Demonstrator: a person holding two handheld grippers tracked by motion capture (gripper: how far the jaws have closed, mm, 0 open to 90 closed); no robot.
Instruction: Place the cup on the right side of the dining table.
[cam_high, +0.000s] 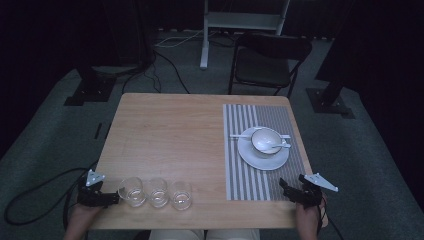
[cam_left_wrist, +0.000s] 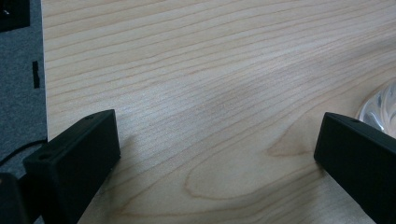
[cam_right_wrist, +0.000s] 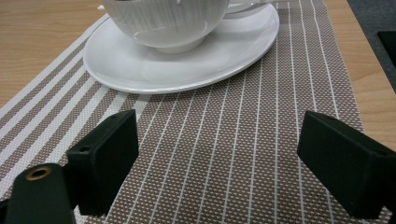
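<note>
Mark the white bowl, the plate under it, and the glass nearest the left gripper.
white bowl (cam_high: 265, 139), high view, inner wall.
plate (cam_right_wrist: 140, 70), right gripper view, bare rim left of the bowl.
glass nearest the left gripper (cam_high: 132, 191), high view, its open top.

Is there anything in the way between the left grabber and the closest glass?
Nothing visible. The left gripper is open at the table's near left edge, and the nearest glass stands right beside it, with only bare wood between them. In the left gripper view that glass peeks past the right jaw.
</note>
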